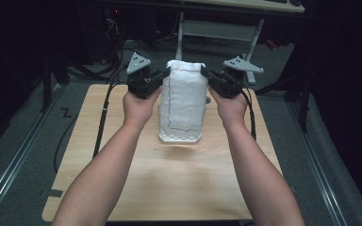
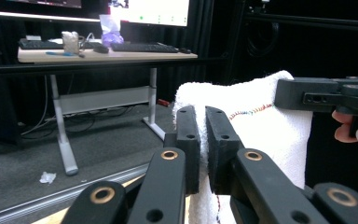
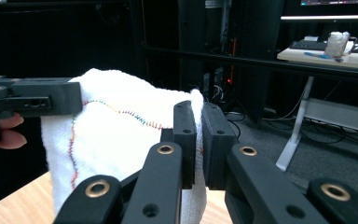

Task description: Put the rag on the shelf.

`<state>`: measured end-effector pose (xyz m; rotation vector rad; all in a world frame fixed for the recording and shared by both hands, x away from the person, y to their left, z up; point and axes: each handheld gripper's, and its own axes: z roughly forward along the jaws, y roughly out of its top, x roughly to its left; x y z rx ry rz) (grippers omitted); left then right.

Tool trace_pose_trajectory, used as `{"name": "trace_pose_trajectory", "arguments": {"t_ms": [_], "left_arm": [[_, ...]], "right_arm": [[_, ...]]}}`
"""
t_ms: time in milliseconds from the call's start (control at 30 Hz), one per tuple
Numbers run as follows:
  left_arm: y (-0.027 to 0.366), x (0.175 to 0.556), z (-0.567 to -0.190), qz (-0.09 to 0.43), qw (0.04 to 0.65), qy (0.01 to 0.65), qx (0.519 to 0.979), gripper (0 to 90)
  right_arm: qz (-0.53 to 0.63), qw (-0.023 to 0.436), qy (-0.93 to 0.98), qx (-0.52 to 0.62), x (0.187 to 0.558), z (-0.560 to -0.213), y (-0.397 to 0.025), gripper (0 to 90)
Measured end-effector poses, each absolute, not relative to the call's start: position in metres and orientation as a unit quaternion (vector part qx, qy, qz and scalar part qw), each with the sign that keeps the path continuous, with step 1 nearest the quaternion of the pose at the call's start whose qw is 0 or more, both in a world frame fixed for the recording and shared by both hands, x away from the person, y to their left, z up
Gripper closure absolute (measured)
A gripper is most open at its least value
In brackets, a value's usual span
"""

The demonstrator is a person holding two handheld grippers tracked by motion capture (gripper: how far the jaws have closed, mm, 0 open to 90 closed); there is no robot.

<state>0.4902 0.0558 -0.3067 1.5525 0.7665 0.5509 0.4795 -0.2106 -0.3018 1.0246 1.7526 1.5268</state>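
Towel (image 1: 183,96) hangs pinched between left tool (image 1: 162,75) and right tool (image 1: 206,74).

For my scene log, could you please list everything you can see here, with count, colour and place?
Towel: one, white with multicoloured stitching, held up by its top corners above the table.
Table: one, light wood, under the towel.
Desk: one, pale top, in the background, with keyboards on it.
Left gripper: one, black, shut on the towel's corner.
Right gripper: one, black, shut on the other corner.
Forearms: two, bare, entering from the bottom.
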Motion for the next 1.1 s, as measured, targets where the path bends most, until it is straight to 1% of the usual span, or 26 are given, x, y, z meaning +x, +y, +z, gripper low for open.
{"name": "trace_pose_trajectory", "arguments": {"t_ms": [167, 233, 300, 433, 600, 767, 900, 933, 967, 1100], "left_arm": [[0.057, 0.505, -0.309, 0.239, 0.615, 0.344, 0.669, 85.2], [0.057, 0.517, -0.310, 0.232, 0.608, 0.354, 0.672, 85.1], [0.054, 0.529, -0.312, 0.238, 0.592, 0.360, 0.680, 85.1], [0.054, 0.538, -0.316, 0.229, 0.594, 0.370, 0.676, 85.1], [0.050, 0.552, -0.336, 0.212, 0.573, 0.389, 0.689, 84.9], [0.049, 0.557, -0.350, 0.198, 0.558, 0.400, 0.699, 84.5], [0.051, 0.563, -0.370, 0.168, 0.544, 0.412, 0.712, 84.2], [0.051, 0.563, -0.370, 0.168, 0.544, 0.412, 0.712, 84.2], [0.053, 0.563, -0.377, 0.157, 0.546, 0.415, 0.710, 84.2], [0.051, 0.564, -0.384, 0.151, 0.538, 0.411, 0.720, 83.9]], "right_arm": [[0.574, 0.296, 0.658, 0.389, 0.492, -0.302, -0.208, 86.1], [0.562, 0.295, 0.662, 0.398, 0.503, -0.307, -0.206, 86.0], [0.552, 0.302, 0.668, 0.397, 0.509, -0.310, -0.204, 86.1], [0.544, 0.303, 0.674, 0.398, 0.518, -0.314, -0.203, 86.0], [0.521, 0.299, 0.688, 0.407, 0.535, -0.327, -0.203, 85.9], [0.503, 0.290, 0.699, 0.417, 0.544, -0.338, -0.203, 85.8], [0.487, 0.280, 0.709, 0.427, 0.551, -0.350, -0.201, 85.7], [0.484, 0.280, 0.711, 0.426, 0.552, -0.352, -0.200, 85.7], [0.480, 0.279, 0.713, 0.428, 0.553, -0.354, -0.200, 85.7], [0.467, 0.274, 0.720, 0.434, 0.556, -0.362, -0.201, 85.7]]}}
